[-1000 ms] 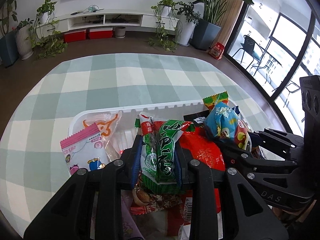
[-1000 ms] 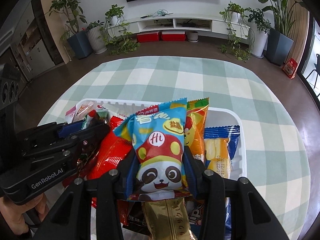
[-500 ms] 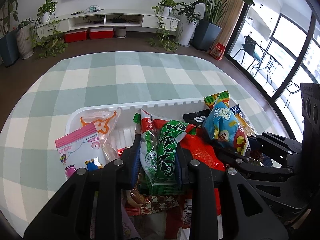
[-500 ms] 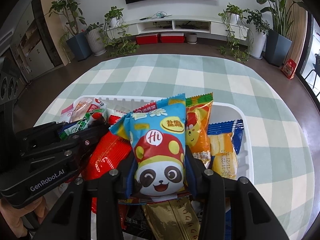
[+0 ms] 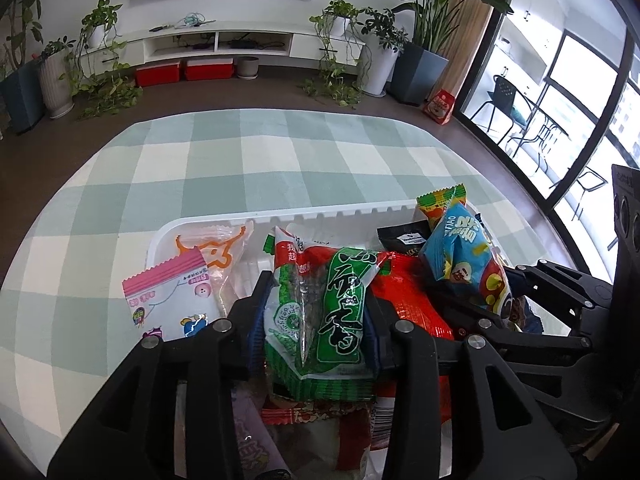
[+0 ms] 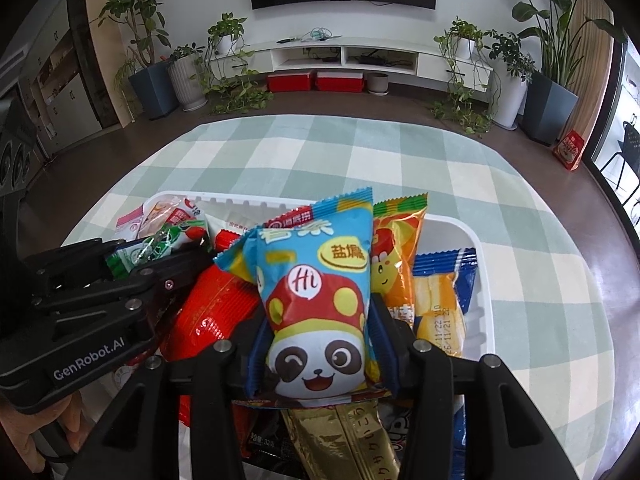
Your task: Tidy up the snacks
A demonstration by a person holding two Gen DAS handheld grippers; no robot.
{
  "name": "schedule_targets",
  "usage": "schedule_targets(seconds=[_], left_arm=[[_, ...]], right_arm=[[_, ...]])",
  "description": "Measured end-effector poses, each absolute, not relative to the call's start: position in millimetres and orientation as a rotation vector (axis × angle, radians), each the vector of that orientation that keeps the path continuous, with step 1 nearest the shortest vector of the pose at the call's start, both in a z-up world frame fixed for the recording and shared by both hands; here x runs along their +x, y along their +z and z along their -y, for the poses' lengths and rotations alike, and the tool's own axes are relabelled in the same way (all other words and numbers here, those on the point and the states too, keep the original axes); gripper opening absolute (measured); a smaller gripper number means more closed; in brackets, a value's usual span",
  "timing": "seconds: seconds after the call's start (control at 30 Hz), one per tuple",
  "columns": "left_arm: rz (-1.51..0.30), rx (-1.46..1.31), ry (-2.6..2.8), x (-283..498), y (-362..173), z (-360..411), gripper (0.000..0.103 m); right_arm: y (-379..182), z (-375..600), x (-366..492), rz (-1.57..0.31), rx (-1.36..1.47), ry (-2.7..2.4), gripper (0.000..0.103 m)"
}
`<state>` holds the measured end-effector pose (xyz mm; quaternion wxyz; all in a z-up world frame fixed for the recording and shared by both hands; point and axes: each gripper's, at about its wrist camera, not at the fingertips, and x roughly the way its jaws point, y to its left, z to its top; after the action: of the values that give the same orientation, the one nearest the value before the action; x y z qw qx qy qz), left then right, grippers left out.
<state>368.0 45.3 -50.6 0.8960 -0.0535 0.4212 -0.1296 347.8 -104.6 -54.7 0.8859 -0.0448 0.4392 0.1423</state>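
Observation:
A white tray (image 5: 320,216) full of snack packets sits on a green checked cloth. My left gripper (image 5: 314,320) is shut on a green snack packet (image 5: 340,312) and holds it above the tray. My right gripper (image 6: 316,332) is shut on a blue panda snack bag (image 6: 316,280), held over the tray (image 6: 476,248). The blue bag also shows in the left wrist view (image 5: 464,260), and the green packet in the right wrist view (image 6: 156,248). The two grippers are side by side, close together.
In the tray lie a red packet (image 6: 212,312), an orange packet (image 6: 396,248), a blue-edged yellow packet (image 6: 440,300), a pink and white packet (image 5: 168,296) and a gold packet (image 6: 352,436). The round table's cloth (image 5: 260,160) extends beyond the tray. Plants and a TV cabinet stand far behind.
Both grippers have lifted slightly and drawn back with their packets; the tray sits a little lower and farther in both views. The grips have not changed.

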Motion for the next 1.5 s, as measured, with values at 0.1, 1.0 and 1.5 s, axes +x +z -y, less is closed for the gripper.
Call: schedule_targets(seconds=[0.1,1.0,1.5], left_arm=[[-0.867,-0.109,-0.270,365,-49,-46,0.038],[-0.789,-0.126,-0.229,339,-24,-45,0.076],[-0.580,-0.036,-0.237,217,33,-33,0.103]], right_arm=[[-52,106,347,-0.904,-0.103,0.286,0.055],[-26,129,332,-0.813,-0.084,0.255,0.078],[20,171,259,-0.685,0.117,0.259,0.093]])
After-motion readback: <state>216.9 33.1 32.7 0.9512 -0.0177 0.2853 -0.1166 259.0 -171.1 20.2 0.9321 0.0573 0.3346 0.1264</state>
